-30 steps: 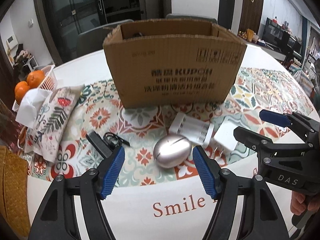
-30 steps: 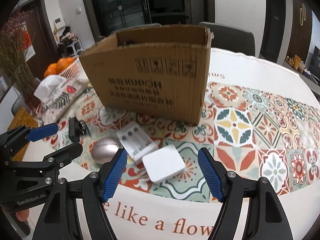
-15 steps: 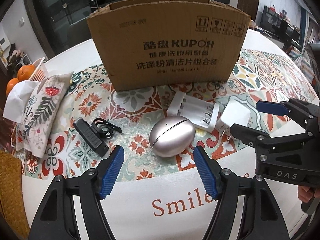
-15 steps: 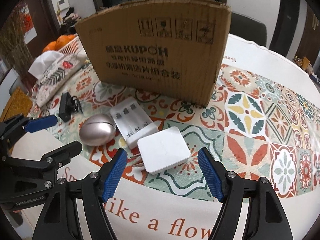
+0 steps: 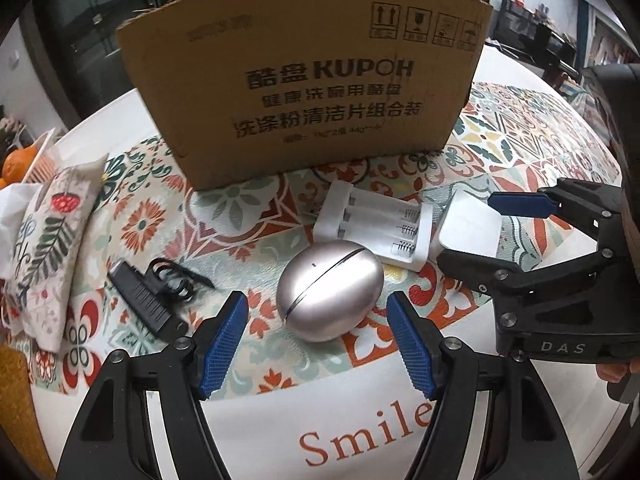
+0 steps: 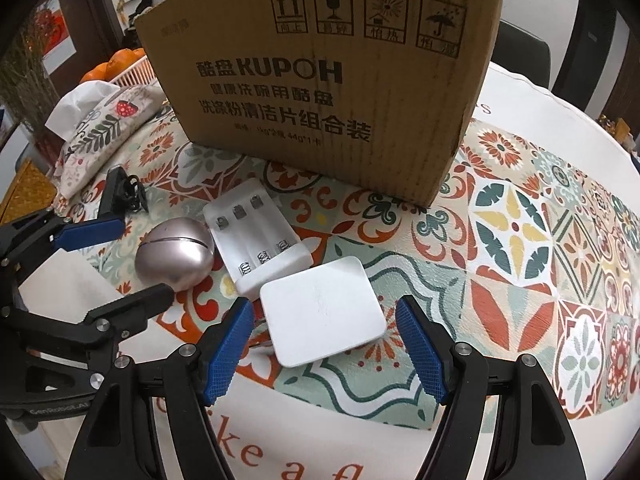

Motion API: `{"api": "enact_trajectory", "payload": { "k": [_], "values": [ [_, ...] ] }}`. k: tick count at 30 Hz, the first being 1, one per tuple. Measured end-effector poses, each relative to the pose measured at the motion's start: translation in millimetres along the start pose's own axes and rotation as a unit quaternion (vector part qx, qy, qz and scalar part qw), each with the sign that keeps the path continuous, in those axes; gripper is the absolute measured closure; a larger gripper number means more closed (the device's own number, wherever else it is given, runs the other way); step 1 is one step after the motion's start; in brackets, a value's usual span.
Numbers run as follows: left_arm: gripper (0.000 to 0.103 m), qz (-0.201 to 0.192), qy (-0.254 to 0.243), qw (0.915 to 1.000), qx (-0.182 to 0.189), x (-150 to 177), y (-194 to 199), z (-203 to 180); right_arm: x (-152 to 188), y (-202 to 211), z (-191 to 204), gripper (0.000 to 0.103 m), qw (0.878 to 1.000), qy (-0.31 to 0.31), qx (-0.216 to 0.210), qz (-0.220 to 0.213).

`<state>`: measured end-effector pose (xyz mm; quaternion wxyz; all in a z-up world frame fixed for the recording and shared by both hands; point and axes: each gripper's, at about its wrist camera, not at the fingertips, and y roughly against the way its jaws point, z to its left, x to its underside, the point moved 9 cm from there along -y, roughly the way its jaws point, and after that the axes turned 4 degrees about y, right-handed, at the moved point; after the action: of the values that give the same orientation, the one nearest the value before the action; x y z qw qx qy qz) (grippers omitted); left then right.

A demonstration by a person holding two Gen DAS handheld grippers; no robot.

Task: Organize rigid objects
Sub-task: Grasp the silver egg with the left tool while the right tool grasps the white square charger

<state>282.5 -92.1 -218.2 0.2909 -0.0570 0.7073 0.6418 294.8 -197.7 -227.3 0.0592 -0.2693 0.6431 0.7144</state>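
A silver egg-shaped object lies on the patterned tablecloth, just ahead of my open left gripper, between its blue pads. It also shows in the right wrist view. A white battery holder lies behind it, also in the right wrist view. A flat white square box lies between the open blue pads of my right gripper. The right gripper shows at the right of the left wrist view, around the white box. A black clip device lies to the left.
A tall cardboard box stands behind the objects, its inside hidden. A floral tissue pouch and a basket of oranges sit at the left. The white table edge with red lettering is nearest me.
Both grippers have moved forward and lower toward the table. The egg now lies between the left pads and the white box between the right pads. Both stay open.
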Motion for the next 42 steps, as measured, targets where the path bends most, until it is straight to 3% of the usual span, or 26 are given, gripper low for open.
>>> {"api": "enact_trajectory", "payload": {
  "k": [17, 20, 25, 42],
  "values": [
    [0.033, 0.005, -0.003, 0.9996, 0.028, -5.3, -23.4, -6.5, -0.7, -11.2, -5.2, 0.030, 1.000, -0.005, 0.012, 0.003],
    [0.039, 0.002, 0.000, 0.9997, 0.024, -7.6, -27.9, -5.1, -1.4, -12.0, -4.3, 0.037, 1.000, -0.005, 0.015, -0.002],
    [0.044, -0.004, 0.011, 0.9996, 0.027, -9.1, -29.0, -5.3, -1.1, -11.9, -4.7, 0.037, 1.000, -0.010, 0.020, -0.008],
    [0.044, -0.035, 0.045, 0.9983, 0.012, -3.0, 7.7, 5.1, 5.1, 8.7, -6.1, 0.037, 0.999, -0.034, 0.023, -0.029]
  ]
}}
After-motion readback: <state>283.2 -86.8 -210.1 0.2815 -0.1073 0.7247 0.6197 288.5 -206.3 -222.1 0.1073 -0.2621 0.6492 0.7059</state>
